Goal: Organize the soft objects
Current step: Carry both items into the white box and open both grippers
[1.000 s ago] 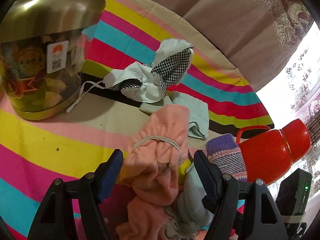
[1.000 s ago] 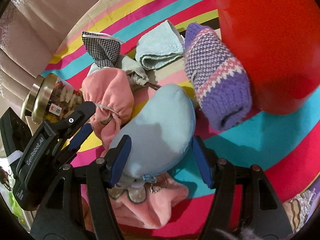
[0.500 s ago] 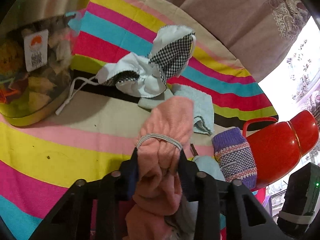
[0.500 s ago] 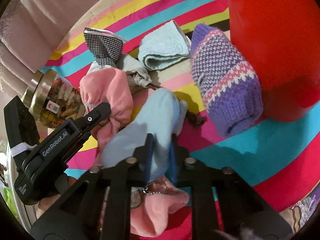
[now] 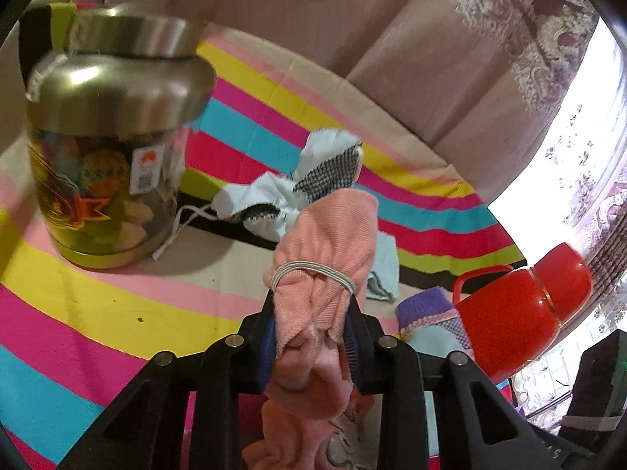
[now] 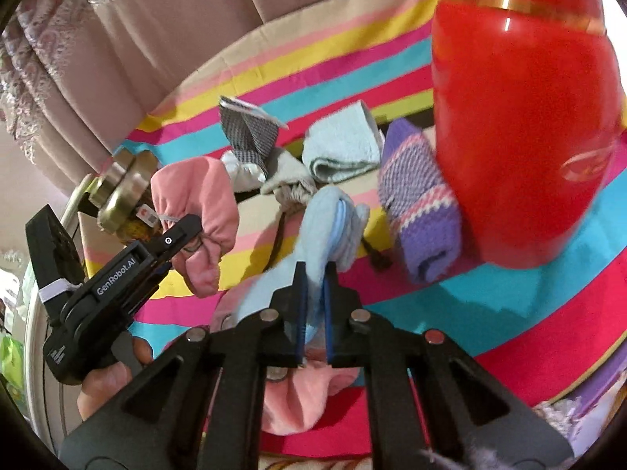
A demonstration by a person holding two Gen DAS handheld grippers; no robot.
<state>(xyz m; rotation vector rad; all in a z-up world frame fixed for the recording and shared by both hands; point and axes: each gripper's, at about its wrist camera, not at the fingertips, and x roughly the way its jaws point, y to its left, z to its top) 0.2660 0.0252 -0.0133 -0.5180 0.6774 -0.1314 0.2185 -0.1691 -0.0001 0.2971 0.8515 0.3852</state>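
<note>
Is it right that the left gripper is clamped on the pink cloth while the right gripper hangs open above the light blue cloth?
Not quite. The left gripper is clamped on the pink cloth, but the right gripper is not open: the right wrist view shows its jaws shut on the light blue cloth.

- Jar: blurred in the left wrist view; label print too small to read. In the right wrist view mostly hidden behind the pink cloth and the left gripper.
- Flask: top and right side cut off by the right wrist picture's edge; blurred.
- Pink cloth: lower end hidden behind gripper frames in both views.
- Blue cloth: lower part hidden between the right gripper pads.
- Purple sock: largely hidden in the left wrist view.
- Towel: mostly hidden behind the pink cloth there.
- Hand: only part shows under the left gripper.
</note>
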